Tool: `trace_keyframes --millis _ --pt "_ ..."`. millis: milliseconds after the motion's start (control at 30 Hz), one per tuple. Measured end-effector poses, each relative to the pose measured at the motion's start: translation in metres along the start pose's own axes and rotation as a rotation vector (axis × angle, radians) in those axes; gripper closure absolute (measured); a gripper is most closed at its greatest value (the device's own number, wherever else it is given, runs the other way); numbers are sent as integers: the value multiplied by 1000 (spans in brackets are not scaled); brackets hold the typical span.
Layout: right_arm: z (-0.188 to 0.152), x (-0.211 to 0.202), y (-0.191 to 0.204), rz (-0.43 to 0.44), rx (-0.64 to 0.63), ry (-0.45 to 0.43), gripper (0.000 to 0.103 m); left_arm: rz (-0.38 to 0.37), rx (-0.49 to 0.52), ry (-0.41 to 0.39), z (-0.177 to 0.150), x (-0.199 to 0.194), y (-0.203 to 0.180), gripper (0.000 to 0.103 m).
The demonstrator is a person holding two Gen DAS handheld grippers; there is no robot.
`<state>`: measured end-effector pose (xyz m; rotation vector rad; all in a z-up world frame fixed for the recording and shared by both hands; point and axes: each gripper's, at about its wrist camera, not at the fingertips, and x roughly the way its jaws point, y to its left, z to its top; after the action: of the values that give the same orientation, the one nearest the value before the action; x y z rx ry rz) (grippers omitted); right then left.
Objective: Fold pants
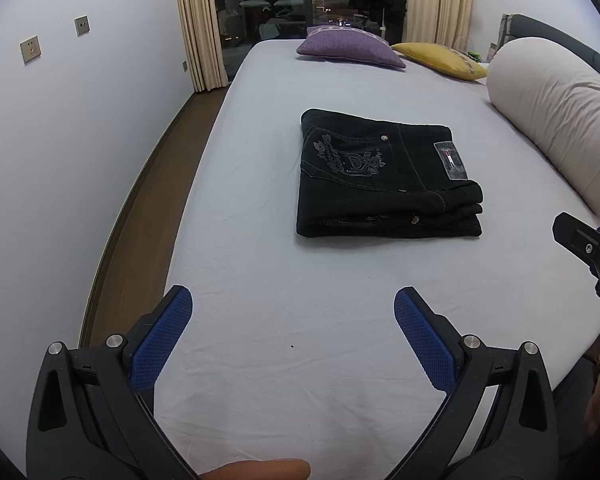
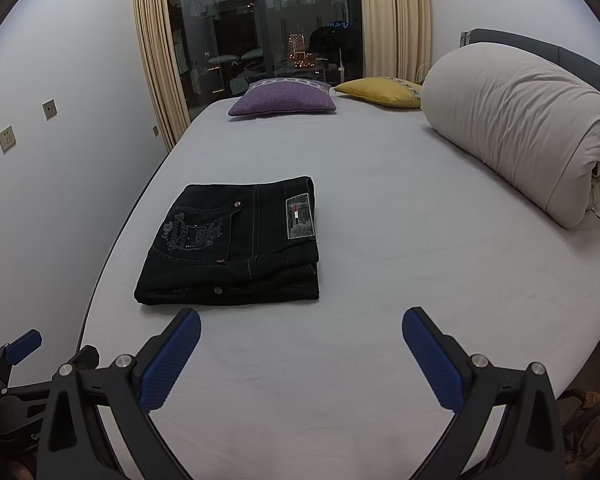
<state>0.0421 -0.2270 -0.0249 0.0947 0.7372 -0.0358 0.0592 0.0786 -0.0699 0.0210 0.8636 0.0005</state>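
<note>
Black jeans (image 1: 384, 176) lie folded into a compact stack on the pale bed sheet (image 1: 284, 304), back pocket embroidery and waistband patch facing up. They also show in the right wrist view (image 2: 236, 244). My left gripper (image 1: 294, 300) is open and empty, held above the sheet well short of the jeans. My right gripper (image 2: 302, 322) is open and empty, just in front of the jeans' near right corner. Part of the right gripper (image 1: 584, 248) shows at the right edge of the left wrist view; the left gripper (image 2: 20, 346) shows low left in the right wrist view.
A rolled beige duvet (image 2: 516, 128) lies along the bed's right side. A purple cushion (image 2: 284, 98) and a yellow cushion (image 2: 380, 90) sit at the far end. A white wall (image 1: 60, 160) and wooden floor strip (image 1: 140, 208) run left of the bed. Curtains and a dark window stand beyond.
</note>
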Motion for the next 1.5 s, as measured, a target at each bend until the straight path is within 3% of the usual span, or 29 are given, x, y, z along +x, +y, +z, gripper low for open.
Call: trace_keyframes --millis 1500 --pt "-1 -2 -2 2 -7 1 0 -11 5 8 -1 1 -6 0"
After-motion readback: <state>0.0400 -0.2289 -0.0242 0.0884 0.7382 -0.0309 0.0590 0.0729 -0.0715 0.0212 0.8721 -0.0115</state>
